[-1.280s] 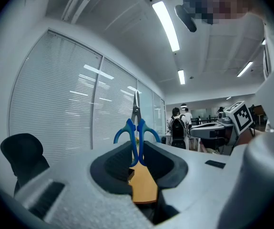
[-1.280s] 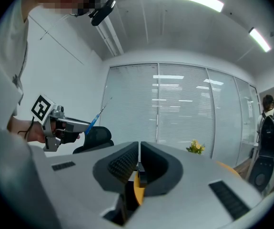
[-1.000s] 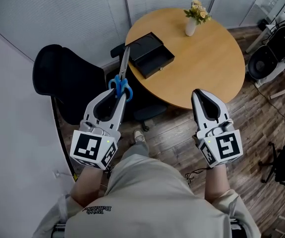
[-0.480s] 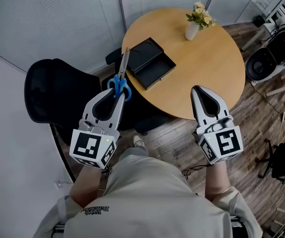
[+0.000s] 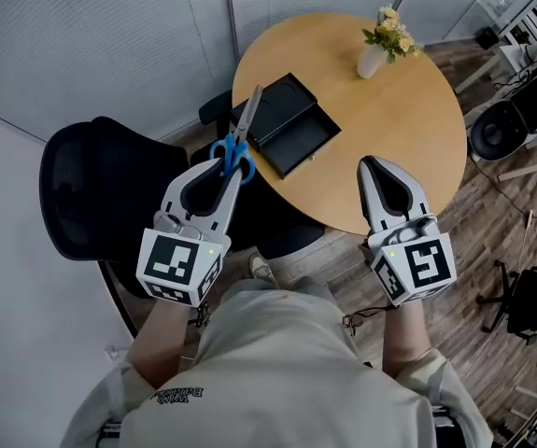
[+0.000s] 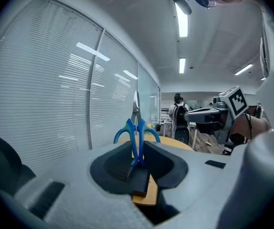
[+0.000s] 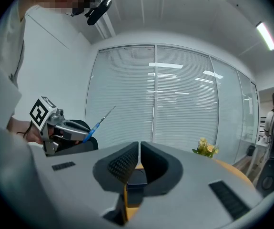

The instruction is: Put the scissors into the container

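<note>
Two slim blue handle loops are all that the left gripper [image 5: 223, 174] clamps, so the scissors [image 5: 243, 129], held in the air at the table's [image 5: 408, 110] left edge, may swivel or slip and fall short of the black container [image 5: 296, 129]. Their closed steel blades jut forward, long and thin. The right gripper [image 5: 371, 164] is pinched together, empty.

The head view looks steeply down on the left gripper [image 5: 230, 169], right gripper [image 5: 371, 164] and round table's [image 5: 417, 129] near edge. Each gripper view rides close behind its own jaws, facing level toward the blinds [image 6: 46, 104]; all three show the scissors [image 5: 247, 119].
</note>
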Demonstrator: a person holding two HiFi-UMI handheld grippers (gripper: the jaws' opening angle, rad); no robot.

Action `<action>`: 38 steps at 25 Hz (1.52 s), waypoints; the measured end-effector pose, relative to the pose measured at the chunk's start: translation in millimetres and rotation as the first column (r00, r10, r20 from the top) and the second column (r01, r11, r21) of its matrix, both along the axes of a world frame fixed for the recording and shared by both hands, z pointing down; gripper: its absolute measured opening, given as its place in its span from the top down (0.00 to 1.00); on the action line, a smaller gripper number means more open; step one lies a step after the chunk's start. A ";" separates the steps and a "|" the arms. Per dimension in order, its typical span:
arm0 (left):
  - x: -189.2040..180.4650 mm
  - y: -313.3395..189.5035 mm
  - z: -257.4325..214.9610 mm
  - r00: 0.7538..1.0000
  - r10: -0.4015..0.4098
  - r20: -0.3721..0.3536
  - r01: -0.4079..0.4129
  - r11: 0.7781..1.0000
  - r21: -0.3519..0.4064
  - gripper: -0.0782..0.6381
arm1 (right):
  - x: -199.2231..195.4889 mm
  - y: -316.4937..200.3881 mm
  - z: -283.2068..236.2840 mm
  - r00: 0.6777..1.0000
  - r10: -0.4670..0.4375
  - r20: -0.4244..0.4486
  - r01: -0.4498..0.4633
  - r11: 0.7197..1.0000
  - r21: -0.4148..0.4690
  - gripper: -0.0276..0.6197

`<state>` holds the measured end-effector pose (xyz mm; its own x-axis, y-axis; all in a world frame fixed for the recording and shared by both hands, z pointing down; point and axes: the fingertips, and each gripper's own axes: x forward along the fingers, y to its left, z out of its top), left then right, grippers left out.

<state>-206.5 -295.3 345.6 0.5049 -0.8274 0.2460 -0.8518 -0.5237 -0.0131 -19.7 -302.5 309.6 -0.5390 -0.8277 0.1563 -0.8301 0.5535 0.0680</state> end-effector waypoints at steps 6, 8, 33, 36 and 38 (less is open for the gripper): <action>8.8 -16.1 13.6 1.000 0.021 0.023 -0.020 0.999 -0.035 0.77 | 3.4 -13.6 8.5 1.000 0.003 -0.006 -0.003 1.000 -0.024 0.90; 11.5 -18.9 19.0 0.999 0.016 0.036 -0.014 0.999 -0.048 0.77 | 5.7 -15.9 12.5 1.000 -0.005 -0.004 0.005 0.999 -0.033 0.90; 101.9 -98.5 141.9 0.984 0.061 0.167 -0.006 0.951 -0.309 0.77 | 50.1 -72.4 83.1 0.990 -0.136 0.032 0.139 0.976 -0.168 0.90; 108.1 -104.2 161.2 0.981 0.077 0.178 -0.012 0.939 -0.343 0.77 | 55.2 -77.1 94.8 0.991 -0.130 0.020 0.132 0.974 -0.182 0.90; 110.1 -107.7 172.7 0.979 0.084 0.185 -0.011 0.932 -0.363 0.77 | 58.3 -80.3 103.5 0.992 -0.126 0.002 0.124 0.974 -0.190 0.90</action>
<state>-96.4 -402.9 518.3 0.4538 -0.6420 0.6180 -0.8256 -0.5639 0.0205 38.6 -382.9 413.1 -0.6343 -0.7086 0.3091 -0.7531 0.6566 -0.0403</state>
